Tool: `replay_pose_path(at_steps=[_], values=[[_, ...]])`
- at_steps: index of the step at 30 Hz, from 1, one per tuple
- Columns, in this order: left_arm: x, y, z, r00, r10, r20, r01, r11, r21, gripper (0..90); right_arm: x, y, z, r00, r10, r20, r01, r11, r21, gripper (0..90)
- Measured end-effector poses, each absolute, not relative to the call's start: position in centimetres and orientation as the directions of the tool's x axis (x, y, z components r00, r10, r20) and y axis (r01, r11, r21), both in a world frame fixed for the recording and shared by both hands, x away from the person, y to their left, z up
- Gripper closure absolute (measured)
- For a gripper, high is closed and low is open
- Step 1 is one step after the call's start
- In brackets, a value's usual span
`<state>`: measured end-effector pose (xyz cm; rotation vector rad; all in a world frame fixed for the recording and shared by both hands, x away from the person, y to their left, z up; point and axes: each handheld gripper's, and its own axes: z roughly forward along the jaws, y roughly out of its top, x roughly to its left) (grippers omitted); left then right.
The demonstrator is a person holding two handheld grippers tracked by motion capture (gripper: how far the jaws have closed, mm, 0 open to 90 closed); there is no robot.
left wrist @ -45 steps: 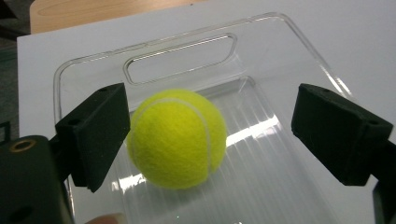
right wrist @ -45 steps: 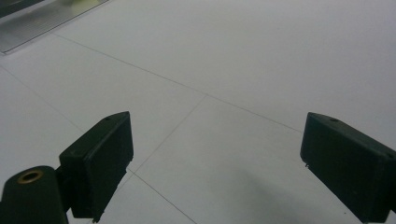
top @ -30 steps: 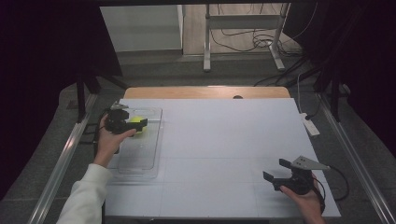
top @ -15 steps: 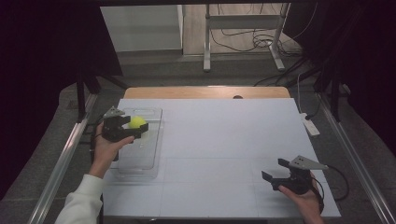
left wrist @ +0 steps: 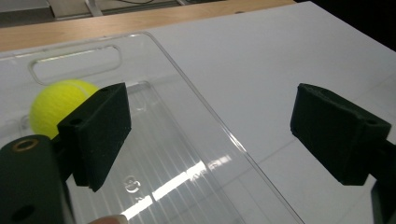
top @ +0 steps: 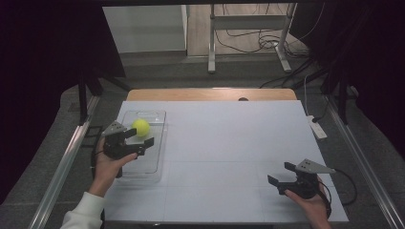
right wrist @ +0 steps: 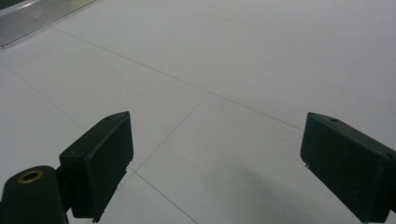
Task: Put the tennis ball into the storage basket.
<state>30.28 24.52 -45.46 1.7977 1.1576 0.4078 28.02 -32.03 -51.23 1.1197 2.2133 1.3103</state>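
Yellow ball [top: 140, 127] lies in the far end of the clear tray [top: 155, 164], left side of the white desk [top: 229, 138]. Left gripper [top: 139, 142] hovers just near of the ball, jaws spread, nothing between them. Right gripper [top: 282, 175], near right, jaws spread, empty.

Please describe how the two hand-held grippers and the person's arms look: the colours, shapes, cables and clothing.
Both the left gripper and the right gripper are black, each with two blocky rectangular jaws with flat dark pads and a grey three-cornered plate on top. A brass-coloured ring sits at the jaw base. A black cable trails from the right one. The left arm wears a white sleeve.
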Motion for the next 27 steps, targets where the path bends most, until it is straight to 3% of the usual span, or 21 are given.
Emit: replay_pose_path(at_steps=[27], values=[[24.7, 23.9, -48.6, 0.537, 0.822, -0.187, 0.527, -0.154, 0.836, 13.1, 28.1, -32.0, -51.1, -0.634, 0.767, 0.103, 0.454, 0.261, 0.852, 9.4]])
